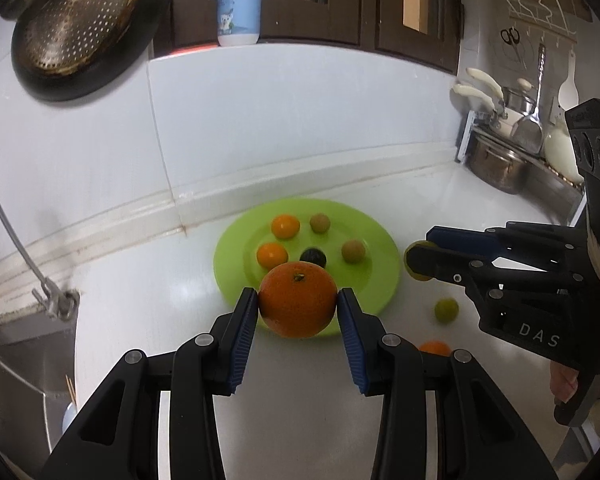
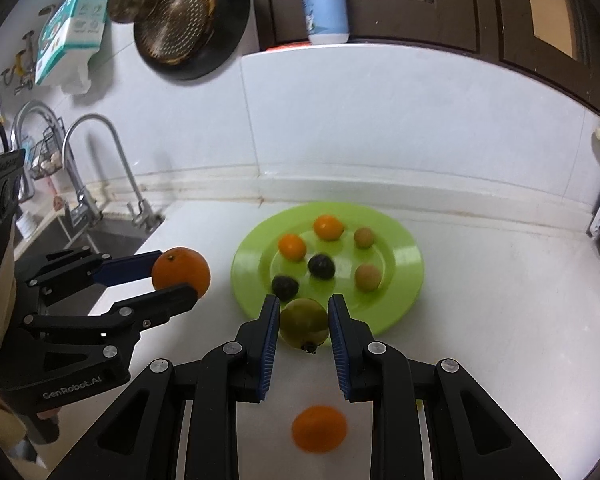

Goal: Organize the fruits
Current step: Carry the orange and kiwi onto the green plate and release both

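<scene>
A green plate [image 1: 364, 280] [image 2: 400, 280] sits on the white counter and holds several small fruits: orange, tan and dark ones. My left gripper [image 1: 298, 306] is shut on a large orange [image 1: 297, 300] and holds it over the plate's near rim; it also shows in the right wrist view [image 2: 180, 271] left of the plate. My right gripper [image 2: 304, 320] is shut on a yellow-green fruit [image 2: 304, 322] at the plate's near edge; in the left wrist view it [image 1: 416, 262] sits right of the plate.
A small green fruit [image 1: 446, 311] and a small orange [image 2: 319, 429] [image 1: 434, 348] lie loose on the counter near me. A sink with faucets [image 2: 100, 184] is at the left. Pots [image 1: 496, 164] and utensils stand at the right. A strainer [image 2: 180, 16] hangs on the wall.
</scene>
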Demonstrator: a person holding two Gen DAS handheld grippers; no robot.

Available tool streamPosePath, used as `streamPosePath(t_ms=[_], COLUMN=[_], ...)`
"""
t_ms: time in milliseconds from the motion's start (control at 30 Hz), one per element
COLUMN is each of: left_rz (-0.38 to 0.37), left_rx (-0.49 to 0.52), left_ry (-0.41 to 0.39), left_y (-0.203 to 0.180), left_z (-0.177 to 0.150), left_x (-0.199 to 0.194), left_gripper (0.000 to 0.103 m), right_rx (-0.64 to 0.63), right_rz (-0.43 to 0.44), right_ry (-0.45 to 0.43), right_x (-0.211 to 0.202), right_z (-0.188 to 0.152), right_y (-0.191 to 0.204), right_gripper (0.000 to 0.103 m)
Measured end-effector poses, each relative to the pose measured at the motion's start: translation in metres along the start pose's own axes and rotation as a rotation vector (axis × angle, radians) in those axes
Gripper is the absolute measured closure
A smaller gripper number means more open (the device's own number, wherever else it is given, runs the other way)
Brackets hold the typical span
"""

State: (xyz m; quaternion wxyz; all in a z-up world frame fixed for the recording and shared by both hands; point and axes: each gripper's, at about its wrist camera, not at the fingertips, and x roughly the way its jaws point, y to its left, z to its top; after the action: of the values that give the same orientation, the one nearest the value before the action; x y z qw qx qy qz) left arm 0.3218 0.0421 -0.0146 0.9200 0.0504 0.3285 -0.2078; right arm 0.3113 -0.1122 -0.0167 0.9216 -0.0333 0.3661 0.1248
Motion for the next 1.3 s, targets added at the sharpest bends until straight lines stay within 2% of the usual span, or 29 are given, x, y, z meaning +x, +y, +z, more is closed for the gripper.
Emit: streamPosePath(t_ms=[267, 567, 900, 1300], left_rz=[0.012, 0.011, -0.018, -0.026], left_rx=[0.014, 0.016, 0.011, 0.006], left_ry=[-0.035, -0.032, 0.004, 0.077], left_y=[0.003, 0.014, 0.018, 0.018], left_z=[0.025, 0.044, 0.062, 0.067], left_x=[0.010, 0.033, 0.068, 0.115], left_gripper=[0.062, 0.062, 0.062, 0.062], right_rx=[-0.004, -0.004, 0.000, 0.020], right_rz=[-0.012, -0.006, -0.037, -0.047], right_ry=[-0.038, -0.044, 0.002, 0.108], right_x=[0.005, 0.021, 0.055, 0.099], right_z=[0.026, 0.048, 0.058, 0.056], right_y=[-0.012, -0.019, -0.034, -0.060], right_gripper=[0.077, 0.077, 0.077, 0.077])
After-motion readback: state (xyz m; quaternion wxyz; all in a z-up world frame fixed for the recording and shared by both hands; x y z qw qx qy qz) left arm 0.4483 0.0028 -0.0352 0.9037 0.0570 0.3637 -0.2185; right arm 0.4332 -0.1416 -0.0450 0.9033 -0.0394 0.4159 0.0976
